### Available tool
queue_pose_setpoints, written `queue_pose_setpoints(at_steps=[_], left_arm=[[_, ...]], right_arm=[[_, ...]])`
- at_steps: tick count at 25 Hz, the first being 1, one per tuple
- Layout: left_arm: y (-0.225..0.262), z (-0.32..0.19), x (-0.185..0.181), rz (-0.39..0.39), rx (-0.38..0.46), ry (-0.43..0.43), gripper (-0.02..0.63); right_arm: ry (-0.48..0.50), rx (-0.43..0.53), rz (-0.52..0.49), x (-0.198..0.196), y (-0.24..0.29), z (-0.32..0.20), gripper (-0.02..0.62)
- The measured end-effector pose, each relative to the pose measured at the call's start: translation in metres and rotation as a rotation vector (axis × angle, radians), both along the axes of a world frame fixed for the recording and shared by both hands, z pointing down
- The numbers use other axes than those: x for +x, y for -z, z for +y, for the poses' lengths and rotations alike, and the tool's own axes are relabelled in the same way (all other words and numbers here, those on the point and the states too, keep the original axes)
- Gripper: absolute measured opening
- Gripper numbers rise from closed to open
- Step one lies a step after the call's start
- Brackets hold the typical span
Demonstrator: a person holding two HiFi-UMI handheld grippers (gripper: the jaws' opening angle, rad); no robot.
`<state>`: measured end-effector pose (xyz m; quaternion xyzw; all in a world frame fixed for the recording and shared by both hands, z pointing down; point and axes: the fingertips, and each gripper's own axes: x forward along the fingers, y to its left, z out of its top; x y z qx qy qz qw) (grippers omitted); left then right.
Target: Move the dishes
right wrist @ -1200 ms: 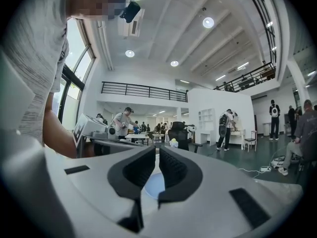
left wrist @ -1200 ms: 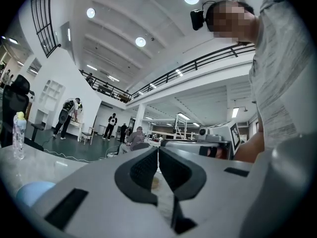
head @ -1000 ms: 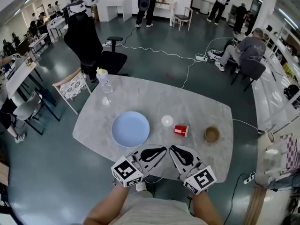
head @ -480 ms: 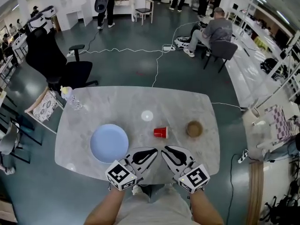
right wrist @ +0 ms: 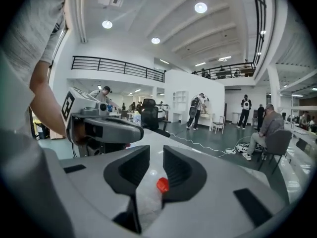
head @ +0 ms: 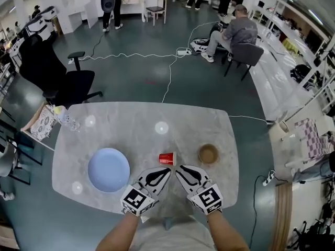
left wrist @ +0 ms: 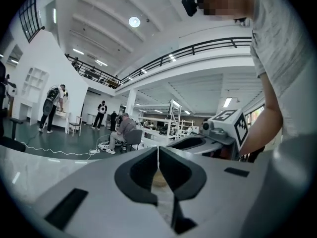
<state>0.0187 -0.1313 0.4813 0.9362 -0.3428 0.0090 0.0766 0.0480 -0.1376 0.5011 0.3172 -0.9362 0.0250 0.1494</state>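
On the marble table [head: 136, 140] lie a light blue plate [head: 109, 170], a red cup [head: 167, 158] tipped on its side and a brown bowl [head: 208, 153]. My left gripper [head: 166, 170] is shut, tips touching just short of the cup; in its own view [left wrist: 158, 150] the bowl [left wrist: 159, 178] shows through the hollow behind the tips. My right gripper [head: 179, 169] hangs beside it. Its jaws [right wrist: 156, 150] have just been opening and nothing is between them. The cup [right wrist: 162, 184] shows beyond them on the table.
A clear water bottle [head: 65, 118] stands at the table's far left corner. A black office chair [head: 57, 72] and a patterned chair [head: 42, 122] are beyond that side. People sit and stand farther back, and a white cable [head: 157, 56] crosses the floor.
Both grippers have come down and forward over the near table edge toward the red cup. The right gripper's jaws have parted. The dishes have not moved on the table.
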Motion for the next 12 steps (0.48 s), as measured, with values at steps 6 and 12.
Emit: queue_pose_setpoints(at_steps=[6,12], left_arm=[[-0.017,-0.025,-0.004,0.001,0.012,0.118,0.021],[-0.042,-0.036,-0.009,0.013,-0.035,0.152,0.021]], right_arm=[[-0.045,-0.086,0.022,0.001,-0.042,-0.029,0.101],[-0.119,-0.23,0.001,0.008,-0.092,-0.049,0.104]])
